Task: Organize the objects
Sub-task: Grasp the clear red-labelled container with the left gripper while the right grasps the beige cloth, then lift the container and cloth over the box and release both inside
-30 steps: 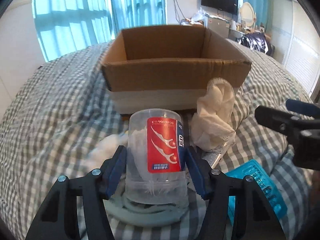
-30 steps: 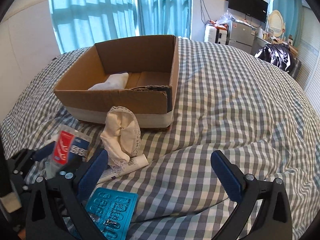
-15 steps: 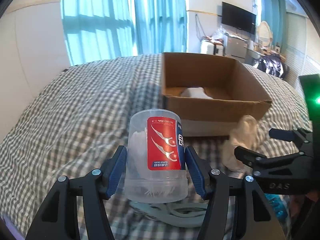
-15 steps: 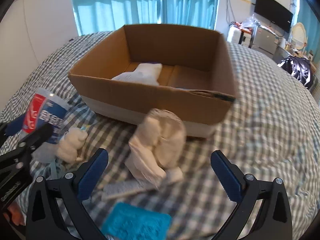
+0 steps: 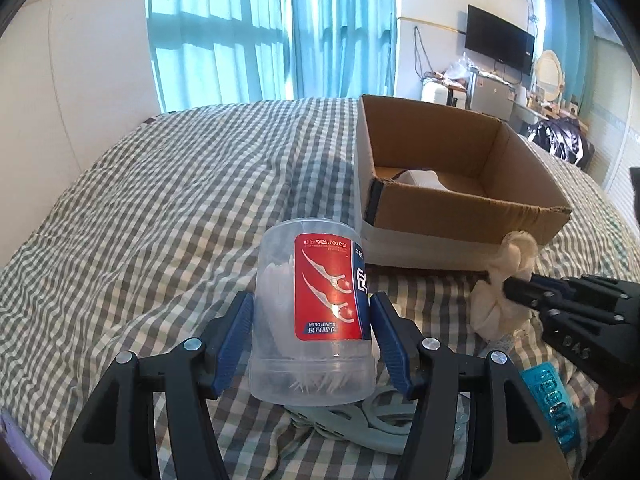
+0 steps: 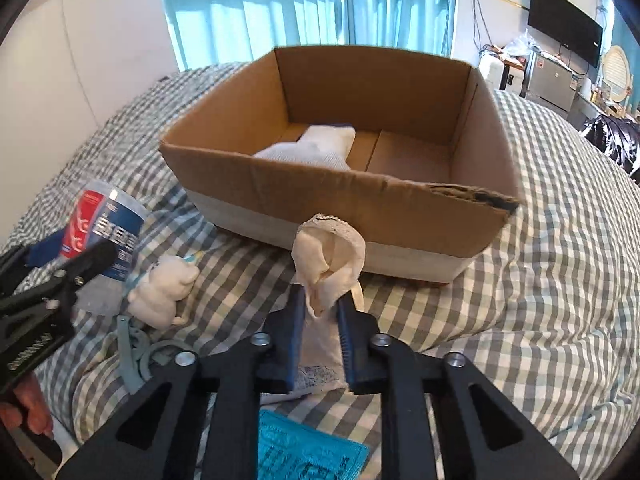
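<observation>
My left gripper (image 5: 312, 304) is shut on a clear floss-pick jar (image 5: 280, 280) with a red label, held upright above the checked bed cover. The same jar (image 6: 104, 236) shows at the left of the right wrist view. My right gripper (image 6: 322, 298) is closing, and its blue pads press a cream bundled cloth (image 6: 328, 256) that sticks up between them. That cloth (image 5: 504, 280) sits just in front of the open cardboard box (image 6: 312, 184). Inside the box lies a white cloth item (image 6: 316, 146).
A small white plush figure (image 6: 164, 292) and grey-green loops (image 6: 136, 352) lie left of the right gripper. A white tube (image 6: 316, 372) lies under the cream cloth, and a blue blister pack (image 6: 304, 452) sits nearest the camera. The checked bed cover (image 6: 540, 280) stretches right of the box.
The right gripper's jaws, wide apart before, have come together on the cream cloth. The left view has swung left, so the box now sits at the right; the jar stays gripped.
</observation>
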`<state>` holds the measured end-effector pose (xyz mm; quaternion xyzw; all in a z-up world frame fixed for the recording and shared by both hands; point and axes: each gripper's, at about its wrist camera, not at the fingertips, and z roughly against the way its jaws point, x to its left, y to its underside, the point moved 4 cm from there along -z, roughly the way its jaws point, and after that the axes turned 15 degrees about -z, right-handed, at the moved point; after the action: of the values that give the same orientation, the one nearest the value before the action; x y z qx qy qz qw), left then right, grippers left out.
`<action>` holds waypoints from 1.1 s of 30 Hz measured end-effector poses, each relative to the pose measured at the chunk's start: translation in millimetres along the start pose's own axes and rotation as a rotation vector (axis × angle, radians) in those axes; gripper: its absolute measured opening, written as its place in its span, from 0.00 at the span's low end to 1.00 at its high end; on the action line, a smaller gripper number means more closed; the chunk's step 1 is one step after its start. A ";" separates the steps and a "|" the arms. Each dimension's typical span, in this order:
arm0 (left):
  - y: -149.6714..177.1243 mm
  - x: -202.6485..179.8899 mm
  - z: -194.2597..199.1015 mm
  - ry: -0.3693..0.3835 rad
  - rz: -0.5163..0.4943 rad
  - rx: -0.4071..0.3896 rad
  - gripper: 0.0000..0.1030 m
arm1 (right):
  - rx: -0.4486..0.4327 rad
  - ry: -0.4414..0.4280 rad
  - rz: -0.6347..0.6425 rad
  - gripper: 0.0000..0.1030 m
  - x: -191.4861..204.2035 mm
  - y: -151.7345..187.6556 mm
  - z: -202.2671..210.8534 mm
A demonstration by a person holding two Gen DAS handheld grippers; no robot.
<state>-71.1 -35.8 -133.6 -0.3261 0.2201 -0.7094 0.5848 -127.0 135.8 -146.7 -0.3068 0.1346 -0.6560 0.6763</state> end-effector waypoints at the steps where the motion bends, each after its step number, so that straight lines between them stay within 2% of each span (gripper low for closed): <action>1: 0.5 -1.8 0.4 0.010 0.003 0.004 0.60 | -0.005 -0.001 0.005 0.13 -0.5 1.4 4.7; 9: -3.2 -22.3 20.7 0.066 -0.026 -0.017 0.60 | -0.058 0.018 0.044 0.08 -3.0 5.7 53.2; 19: -16.4 -35.8 77.9 0.106 -0.044 -0.073 0.60 | -0.160 -0.009 0.026 0.06 0.8 -1.0 143.2; 26: -53.4 -34.8 129.1 0.107 -0.067 -0.169 0.60 | -0.259 -0.005 0.105 0.06 28.6 -13.7 207.1; 33: -111.3 -28.0 151.8 0.077 -0.093 -0.254 0.60 | -0.324 -0.009 0.172 0.06 43.2 -46.5 237.7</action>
<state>-35.3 26.4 42.7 -0.3799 0.3153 -0.7142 0.4962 -21.0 152.8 74.7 -0.4021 0.2614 -0.5642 0.6721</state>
